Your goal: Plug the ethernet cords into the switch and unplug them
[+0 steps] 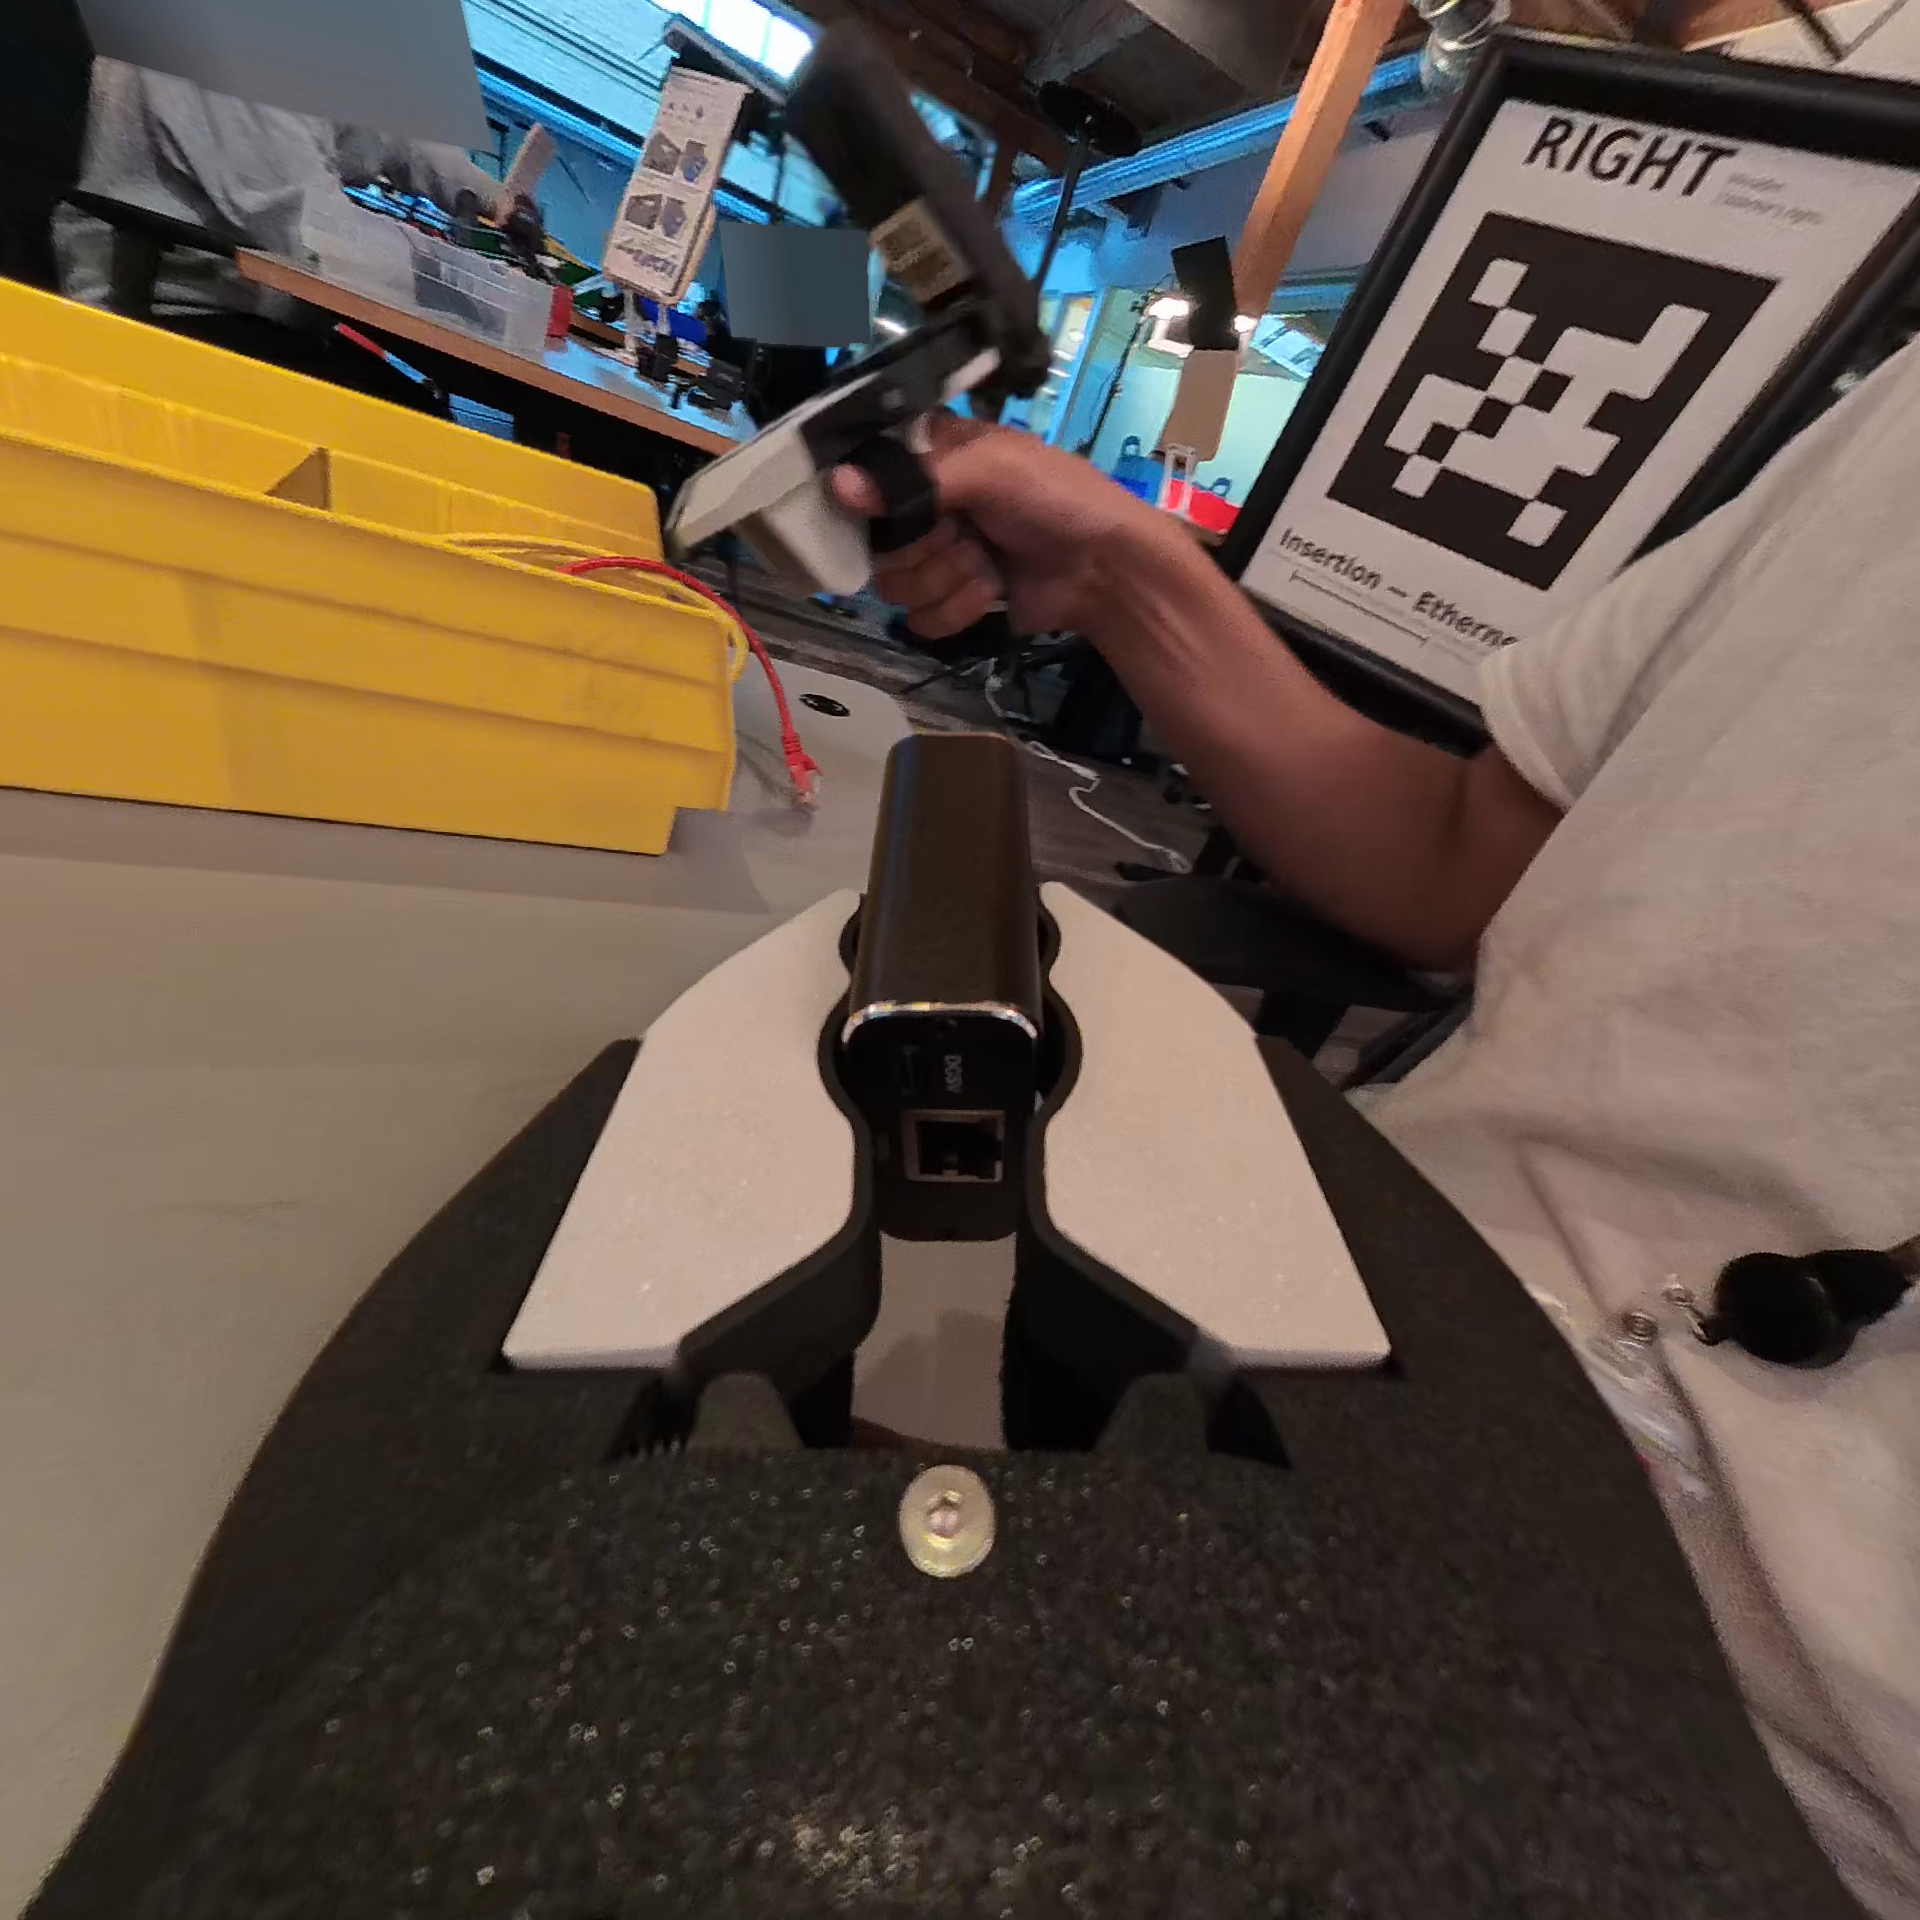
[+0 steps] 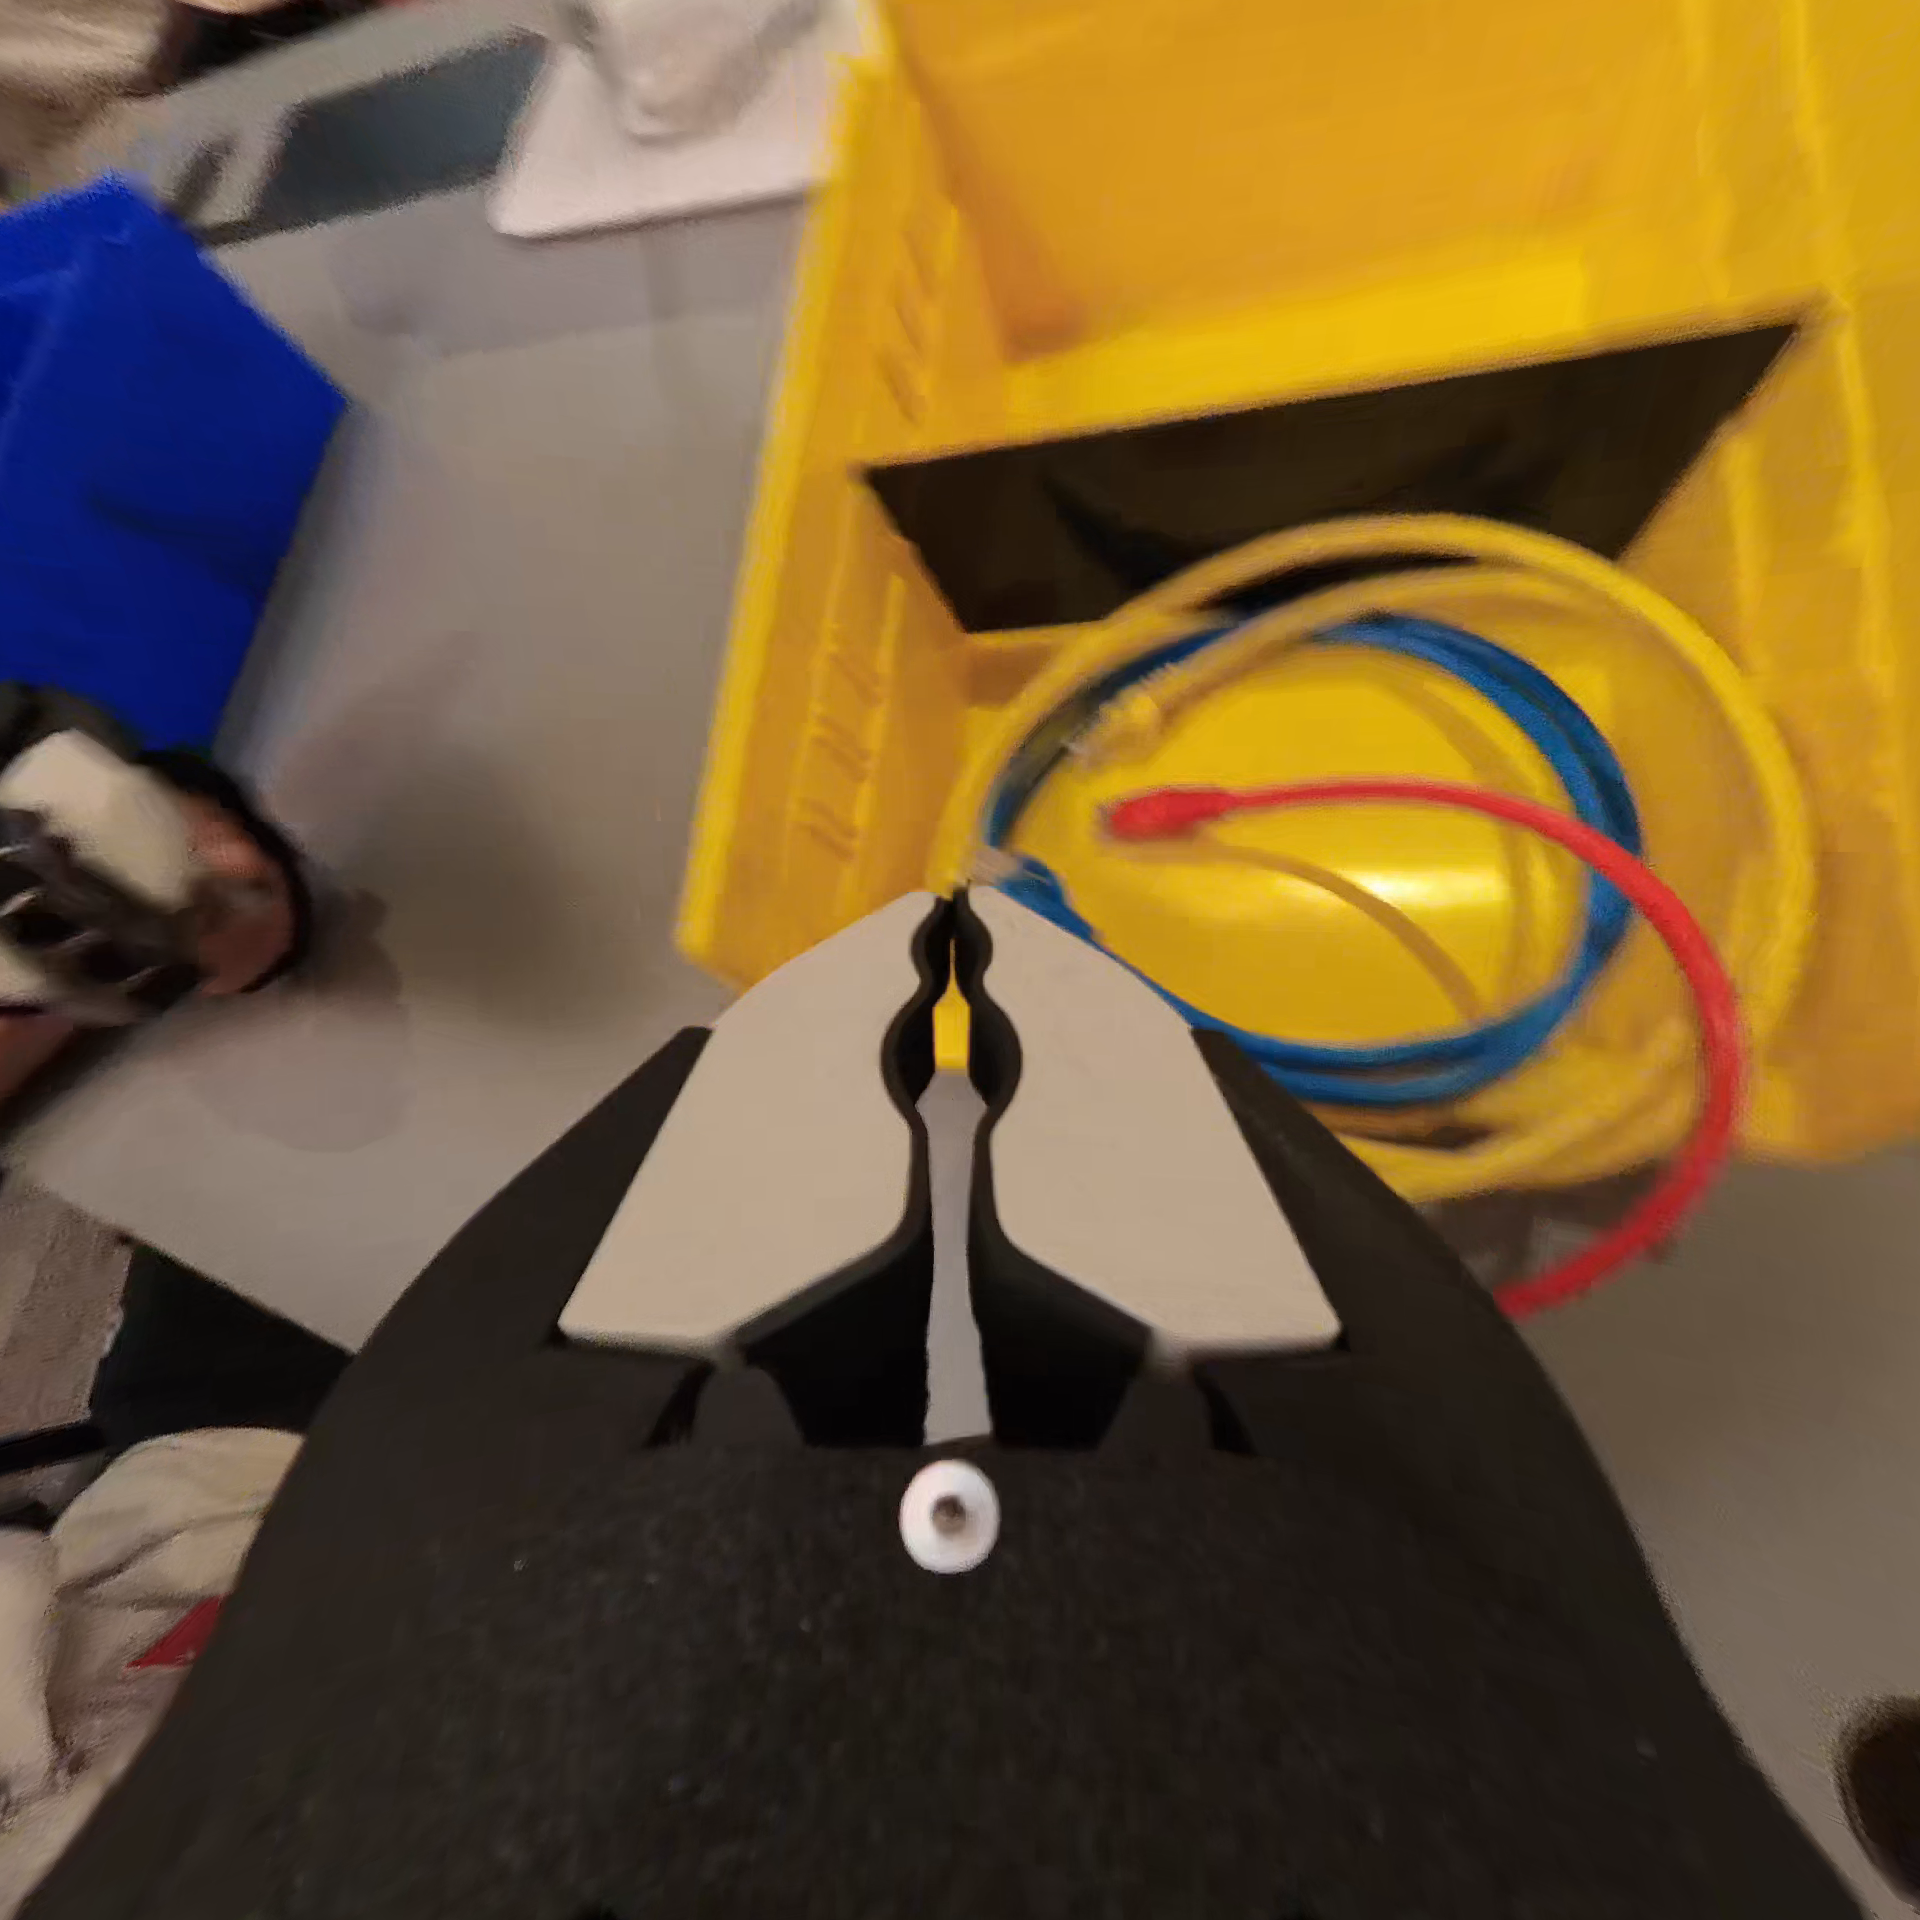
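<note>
One switch (image 1: 948,997) lengthwise between fingers (image 1: 727,1122), port camera-facing.

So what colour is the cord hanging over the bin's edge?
Red, draped over the yellow bin; clearest in the left wrist view.

Motion blur smears the coiled cords (image 2: 1455,883) in the yellow bin (image 2: 1299,208), whose far end runs past the frame; the left gripper (image 2: 94,862), at the left edge, is blurred and cut off.
</note>
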Tool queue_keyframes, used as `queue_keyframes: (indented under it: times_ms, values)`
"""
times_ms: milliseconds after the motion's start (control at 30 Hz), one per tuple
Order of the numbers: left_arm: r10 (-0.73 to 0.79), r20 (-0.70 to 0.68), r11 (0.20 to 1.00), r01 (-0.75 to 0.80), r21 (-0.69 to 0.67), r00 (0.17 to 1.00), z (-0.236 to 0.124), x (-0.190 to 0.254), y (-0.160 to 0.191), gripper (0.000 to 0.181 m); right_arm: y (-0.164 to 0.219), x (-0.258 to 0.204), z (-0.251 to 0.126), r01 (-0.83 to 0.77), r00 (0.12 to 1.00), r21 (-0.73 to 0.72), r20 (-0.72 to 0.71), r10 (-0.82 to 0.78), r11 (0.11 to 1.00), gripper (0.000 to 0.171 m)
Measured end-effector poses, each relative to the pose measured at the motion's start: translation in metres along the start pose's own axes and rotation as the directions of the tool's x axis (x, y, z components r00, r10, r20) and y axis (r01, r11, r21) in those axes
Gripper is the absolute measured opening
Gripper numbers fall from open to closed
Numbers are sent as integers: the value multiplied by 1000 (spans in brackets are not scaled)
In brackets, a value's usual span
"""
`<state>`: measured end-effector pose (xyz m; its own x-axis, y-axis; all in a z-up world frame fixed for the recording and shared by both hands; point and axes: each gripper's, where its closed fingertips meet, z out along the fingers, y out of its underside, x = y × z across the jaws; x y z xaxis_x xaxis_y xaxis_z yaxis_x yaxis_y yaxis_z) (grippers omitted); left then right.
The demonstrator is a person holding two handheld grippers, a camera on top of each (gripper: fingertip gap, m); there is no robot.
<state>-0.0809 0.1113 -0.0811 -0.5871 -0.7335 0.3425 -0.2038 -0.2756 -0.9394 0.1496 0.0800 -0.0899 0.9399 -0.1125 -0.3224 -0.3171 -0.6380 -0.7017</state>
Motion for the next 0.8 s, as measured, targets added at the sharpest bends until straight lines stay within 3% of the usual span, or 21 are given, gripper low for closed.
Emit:
queue_keyframes:
  times_ms: [100, 167, 333, 433, 500, 533, 567, 700, 800]
  values:
    - [77, 81, 997, -75, -20, 994, -1, -8, 0, 27, -4, -96, 5, 122, 942, 77, 305, -140, 989, 14]
    - [218, 172, 975, -208, -71, 961, -2, -16, 2, 27, 19, -169, 13, 117, 806, -1, 584, -94, 993, 52]
    - [650, 286, 759, -591, -273, 704, -2, -19, 7, 26, 48, -234, 54, -51, 645, -214, 739, 196, 975, 90]
    - [749, 312, 660, -699, -273, 585, -1, -9, -1, 26, 53, -244, 63, -121, 586, -265, 759, 284, 957, 96]
    - [773, 307, 628, -738, -247, 555, 1, -1, -4, 26, 58, -244, 72, -112, 613, -264, 740, 276, 958, 97]
    - [772, 299, 630, -737, -244, 561, 2, 1, -2, 26, 57, -248, 70, -107, 590, -255, 762, 268, 961, 90]
    - [770, 298, 633, -734, -244, 565, 2, 0, -1, 27, 53, -252, 63, -113, 541, -245, 798, 266, 963, 62]
    - [746, 333, 657, -718, -230, 577, 2, -4, -1, 37, 54, -242, 62, -33, 627, -207, 758, 181, 978, 62]
    - [668, 387, 732, -653, -193, 635, -6, -13, -10, 49, 20, -207, 42, -42, 720, -99, 687, 99, 994, 62]
